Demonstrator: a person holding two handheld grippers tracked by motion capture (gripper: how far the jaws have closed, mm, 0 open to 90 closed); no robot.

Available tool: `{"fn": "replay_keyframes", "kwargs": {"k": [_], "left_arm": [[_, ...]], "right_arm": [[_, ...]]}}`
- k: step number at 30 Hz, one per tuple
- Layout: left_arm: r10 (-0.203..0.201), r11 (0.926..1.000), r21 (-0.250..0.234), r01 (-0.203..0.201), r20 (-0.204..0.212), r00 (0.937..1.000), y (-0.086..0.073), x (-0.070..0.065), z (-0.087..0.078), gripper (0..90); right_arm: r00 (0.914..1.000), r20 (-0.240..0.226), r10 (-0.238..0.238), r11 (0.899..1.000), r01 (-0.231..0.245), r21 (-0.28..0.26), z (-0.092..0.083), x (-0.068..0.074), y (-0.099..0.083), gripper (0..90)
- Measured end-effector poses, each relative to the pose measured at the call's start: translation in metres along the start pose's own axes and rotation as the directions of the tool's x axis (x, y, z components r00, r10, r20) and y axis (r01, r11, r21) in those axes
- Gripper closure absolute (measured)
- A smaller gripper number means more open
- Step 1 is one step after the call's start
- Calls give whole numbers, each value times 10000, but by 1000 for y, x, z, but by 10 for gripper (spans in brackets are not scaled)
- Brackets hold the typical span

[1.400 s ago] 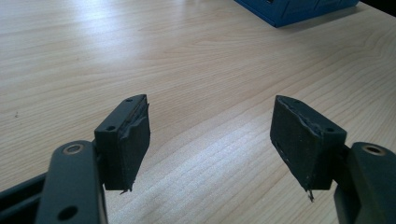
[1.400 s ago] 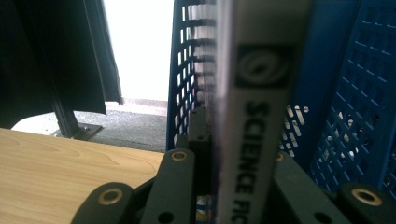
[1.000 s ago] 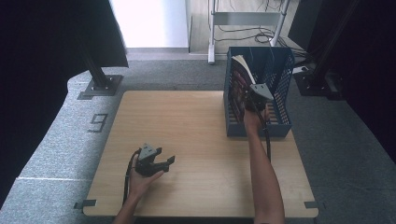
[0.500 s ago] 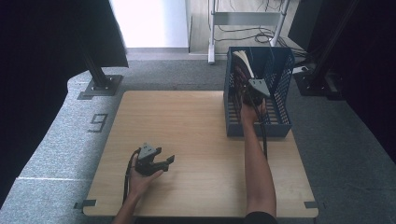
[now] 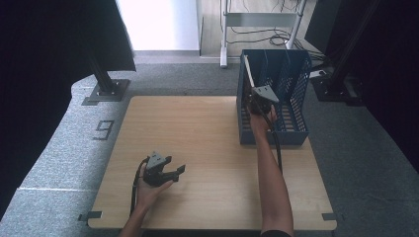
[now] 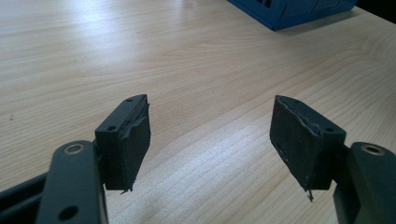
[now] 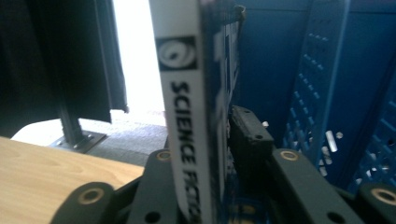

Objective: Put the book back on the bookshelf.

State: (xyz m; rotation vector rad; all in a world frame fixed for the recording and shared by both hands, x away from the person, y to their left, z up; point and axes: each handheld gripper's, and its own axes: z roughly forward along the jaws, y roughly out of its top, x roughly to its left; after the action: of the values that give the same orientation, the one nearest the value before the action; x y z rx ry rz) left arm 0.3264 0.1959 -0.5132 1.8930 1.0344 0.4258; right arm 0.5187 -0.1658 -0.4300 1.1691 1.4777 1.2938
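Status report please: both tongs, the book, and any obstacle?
Left tongs open, empty. Right tongs have just been opening, book between them, upright in blue rack. No obstacle seen.

My left black two-jaw tongs (image 6: 210, 140) are matte plastic: each jaw ends in a flat rectangular block faced with a dark rubbery pad whose edges are frayed and peeling. The blocks carry small screw holes, and the link arms (image 6: 70, 186) behind them are rounded bars with brass-coloured rivets at the pivots. From above, a grey three-cornered plate (image 5: 157, 159) sits on top of these tongs, and a black cable (image 5: 134, 182) loops off behind. My right black two-jaw tongs (image 7: 219, 140) are built the same, with brass-ringed pivots, a like grey plate (image 5: 264, 92) and a black cable (image 5: 274, 138) trailing along my forearm. Both my forearms are bare, no sleeves.
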Motion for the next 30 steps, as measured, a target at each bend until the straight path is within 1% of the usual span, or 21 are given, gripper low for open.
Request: {"fn": "replay_keyframes", "kwargs": {"k": [3, 5, 10, 12, 15, 20, 24, 30], "left_arm": [[20, 10000, -37, -20, 5, 10000, 1, -1, -1, 290], [33, 10000, -36, -33, 25, 10000, 1, -1, -2, 289], [32, 10000, -22, -32, 31, 10000, 1, -1, -1, 289], [58, 10000, -14, -58, 48, 10000, 1, -1, -1, 289], [62, 10000, -28, -61, 27, 10000, 1, -2, -1, 289], [85, 10000, -30, -85, 13, 10000, 1, -3, -1, 289], [55, 10000, -49, -55, -3, 10000, 1, -3, -1, 290], [42, 10000, -77, -42, -30, 10000, 1, -2, -1, 290]], "right_arm": [[9998, -196, -85, 9999, 86, 93, -4, 1, 1, 676], [9994, -295, -157, 9999, 157, -10, -7, 2, 1, 668], [9985, -546, -32, 10000, 28, -62, -15, 0, -2, 650], [9980, -640, 7, 10000, -4, 53, -17, 0, -3, 650], [9968, -791, -124, 9996, 143, 234, -19, -1, -3, 667], [9965, -735, -400, 9991, 411, 143, -19, -1, -5, 717], [9961, -669, -577, 9982, 586, 121, -17, 1, -3, 729], [9962, -578, -644, 9979, 644, -24, -12, 3, -3, 731]]}}
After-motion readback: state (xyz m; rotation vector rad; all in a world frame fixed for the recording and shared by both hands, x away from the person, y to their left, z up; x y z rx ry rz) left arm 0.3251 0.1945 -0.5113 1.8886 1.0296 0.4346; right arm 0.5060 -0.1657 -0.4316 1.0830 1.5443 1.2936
